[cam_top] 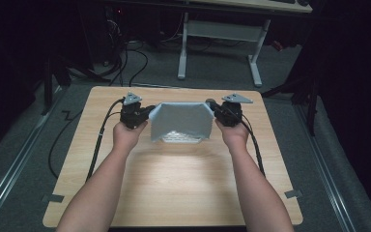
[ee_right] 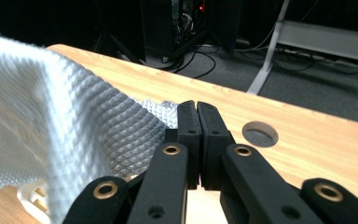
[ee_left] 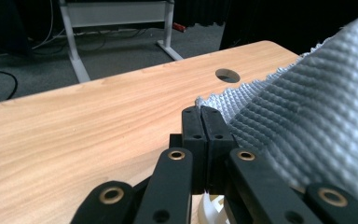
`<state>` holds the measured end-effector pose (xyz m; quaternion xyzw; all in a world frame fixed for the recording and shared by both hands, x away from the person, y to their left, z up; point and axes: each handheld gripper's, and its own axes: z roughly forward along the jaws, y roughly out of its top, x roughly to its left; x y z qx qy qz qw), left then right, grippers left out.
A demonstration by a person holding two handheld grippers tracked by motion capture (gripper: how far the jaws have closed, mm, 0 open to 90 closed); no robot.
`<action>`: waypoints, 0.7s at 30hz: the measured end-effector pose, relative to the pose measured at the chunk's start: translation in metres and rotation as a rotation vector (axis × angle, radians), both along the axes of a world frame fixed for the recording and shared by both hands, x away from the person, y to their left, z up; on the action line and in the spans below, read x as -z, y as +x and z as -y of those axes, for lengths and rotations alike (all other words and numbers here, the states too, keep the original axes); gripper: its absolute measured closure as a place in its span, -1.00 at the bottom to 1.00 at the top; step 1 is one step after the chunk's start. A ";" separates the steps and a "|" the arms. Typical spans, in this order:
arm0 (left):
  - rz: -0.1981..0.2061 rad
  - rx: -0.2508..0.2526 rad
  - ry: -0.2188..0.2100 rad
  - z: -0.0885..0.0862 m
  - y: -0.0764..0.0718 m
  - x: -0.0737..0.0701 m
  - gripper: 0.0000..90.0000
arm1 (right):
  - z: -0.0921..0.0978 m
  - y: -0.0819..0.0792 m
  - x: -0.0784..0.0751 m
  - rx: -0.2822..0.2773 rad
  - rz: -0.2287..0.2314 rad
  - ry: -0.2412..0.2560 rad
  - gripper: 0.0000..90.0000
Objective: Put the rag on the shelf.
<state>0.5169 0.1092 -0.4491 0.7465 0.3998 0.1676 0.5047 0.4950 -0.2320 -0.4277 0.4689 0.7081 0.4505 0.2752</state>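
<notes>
A light grey waffle-textured cloth (cam_top: 181,121) hangs spread between both grippers above the far half of the wooden table (cam_top: 174,193). My left gripper (cam_top: 149,112) is shut on the cloth's left upper corner; in the left gripper view the jaws (ee_left: 200,114) meet on the cloth (ee_left: 307,107). My right gripper (cam_top: 212,108) is shut on the right upper corner, where the closed jaws (ee_right: 196,109) pinch the cloth (ee_right: 74,116). A white slatted object (cam_top: 176,138) sits on the table under the cloth's lower edge, mostly covered.
The table has a round cable hole (ee_left: 227,75) near its far edge. Beyond the table stand a white desk frame (cam_top: 222,34) and loose cables (cam_top: 125,63) on grey carpet. Each gripper's cable trails back along the table's sides.
</notes>
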 end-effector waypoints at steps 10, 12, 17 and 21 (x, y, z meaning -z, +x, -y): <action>-0.050 0.018 0.004 0.004 -0.005 0.026 1.00 | 0.008 -0.006 0.024 0.009 -0.040 0.027 0.99; -0.055 0.017 0.000 0.004 -0.006 0.029 0.99 | 0.008 -0.007 0.029 0.008 -0.050 0.023 0.99; -0.062 0.018 -0.003 0.004 -0.009 0.034 0.99 | 0.009 -0.010 0.039 0.014 -0.066 0.038 0.98; -0.066 0.009 -0.014 0.002 -0.010 0.034 0.98 | 0.009 -0.010 0.043 0.017 -0.074 0.030 0.93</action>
